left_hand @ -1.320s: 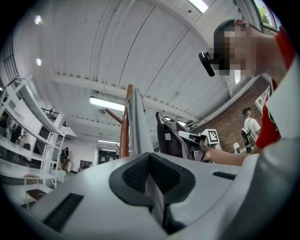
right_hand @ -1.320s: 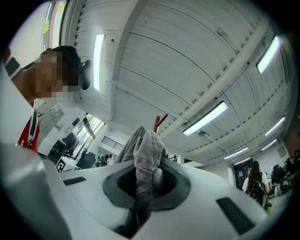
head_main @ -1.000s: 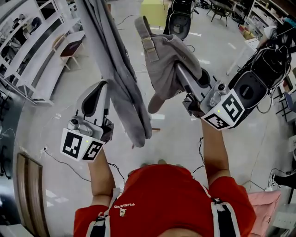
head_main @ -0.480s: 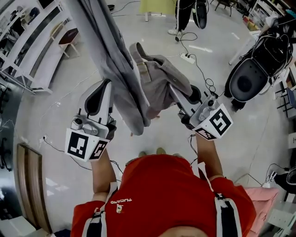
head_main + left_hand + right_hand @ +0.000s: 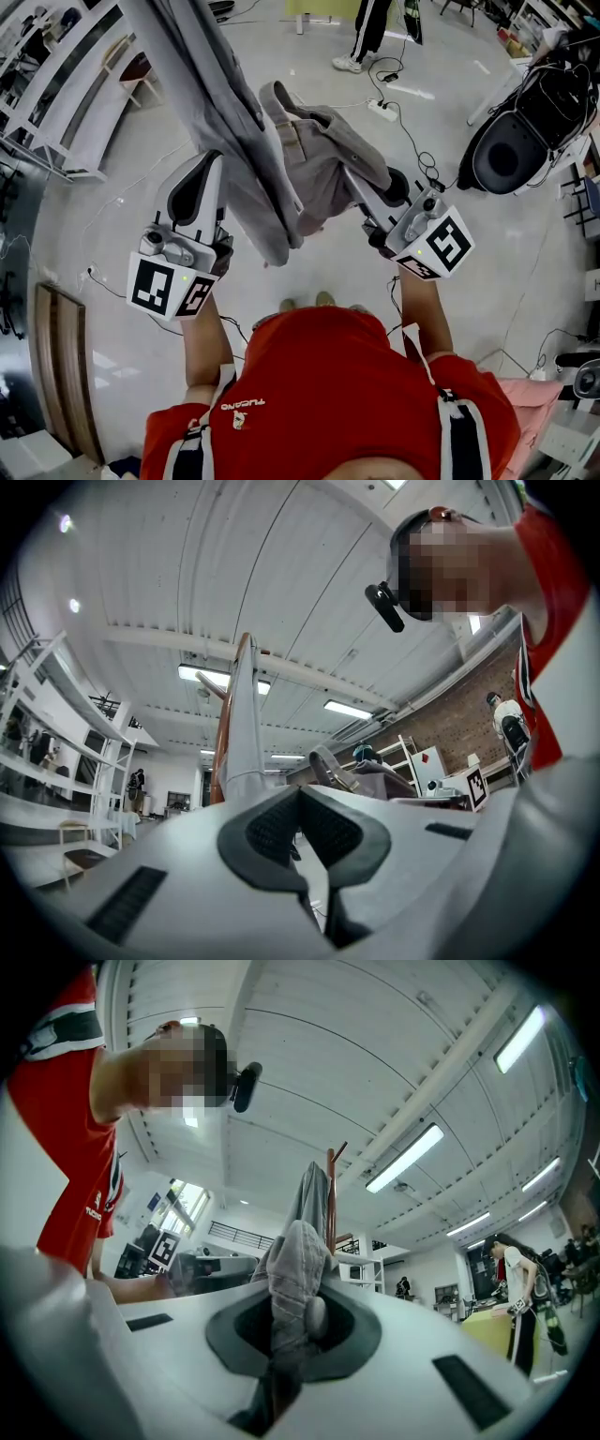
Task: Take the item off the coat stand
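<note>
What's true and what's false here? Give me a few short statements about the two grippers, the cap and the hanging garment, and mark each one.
1. The right gripper is clamped on the grey cap. True.
2. The left gripper grips the long grey garment. False: its jaws are together on nothing, beside the garment.
3. In the head view, the long grey garment hangs between the left gripper and the grey cap. True.
4. The person holding the grippers wears a blue shirt. False: it is a red shirt.

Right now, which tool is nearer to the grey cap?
Right. The right tool grips the grey cap; the left tool sits left of it, beyond the hanging grey garment.
</note>
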A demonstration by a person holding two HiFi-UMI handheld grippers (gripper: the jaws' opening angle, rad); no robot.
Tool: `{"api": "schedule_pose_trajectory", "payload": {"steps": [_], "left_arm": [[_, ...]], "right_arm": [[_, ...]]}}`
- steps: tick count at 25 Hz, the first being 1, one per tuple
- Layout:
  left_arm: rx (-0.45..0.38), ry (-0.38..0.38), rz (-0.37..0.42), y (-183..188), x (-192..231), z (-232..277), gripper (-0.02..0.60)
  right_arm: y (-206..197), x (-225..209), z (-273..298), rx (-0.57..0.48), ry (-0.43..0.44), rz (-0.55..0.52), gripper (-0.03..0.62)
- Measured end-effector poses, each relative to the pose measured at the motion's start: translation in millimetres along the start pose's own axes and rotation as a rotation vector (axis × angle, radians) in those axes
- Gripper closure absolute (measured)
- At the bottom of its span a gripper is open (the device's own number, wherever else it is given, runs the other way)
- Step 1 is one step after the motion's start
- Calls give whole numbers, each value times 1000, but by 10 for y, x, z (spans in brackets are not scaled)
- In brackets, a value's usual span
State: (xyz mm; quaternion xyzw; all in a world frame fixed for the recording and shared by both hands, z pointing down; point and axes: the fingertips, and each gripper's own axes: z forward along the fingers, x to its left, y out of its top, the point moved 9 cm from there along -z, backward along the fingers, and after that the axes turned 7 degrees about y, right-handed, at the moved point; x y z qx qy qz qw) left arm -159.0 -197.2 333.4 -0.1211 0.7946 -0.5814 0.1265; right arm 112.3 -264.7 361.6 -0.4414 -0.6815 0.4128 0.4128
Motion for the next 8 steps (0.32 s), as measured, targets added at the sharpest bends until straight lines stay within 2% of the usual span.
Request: {"api": "schedule_pose_trajectory", "payload": {"steps": [8], "left_arm": [[4, 16, 5, 104, 35, 30, 572]], "right_arm": [[66, -59, 68, 0, 12, 10, 563]]}}
